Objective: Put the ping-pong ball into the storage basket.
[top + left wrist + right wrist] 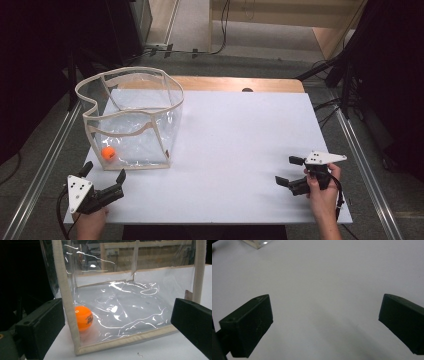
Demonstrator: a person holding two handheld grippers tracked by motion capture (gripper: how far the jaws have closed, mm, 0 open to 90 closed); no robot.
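The left claw is released, jaws wide apart, and it holds nothing. It sits at the near left corner of the counter, just in front of the clear bag, w/ a small gap between the jaw tips and the bag's front wall. In the left gripper view the bag stands directly ahead of this claw, and one cloth-trimmed corner edge rises just inside the left jaw. The orange ball lies inside the bag, on its bottom, right behind that corner edge, so it is ahead and a little left of the claw's middle. In the high view the ball rests in the front left corner of the bag, close to the left claw but separated from it by the plastic wall.

The right claw is also released and empty, well apart from the bag, far to the right of the left claw; in its own view there is bare white counter ahead of the jaws.

My judgement: the step in hand is the approach to the bag, approx. at the beginning of the work. The ball cannot be taken through the wall, so the next move probably needs the left claw to rise above the bag's open rim and come down inside, or to pinch the trimmed edge first. The bag is soft, so it may slide or fold when it is pushed.
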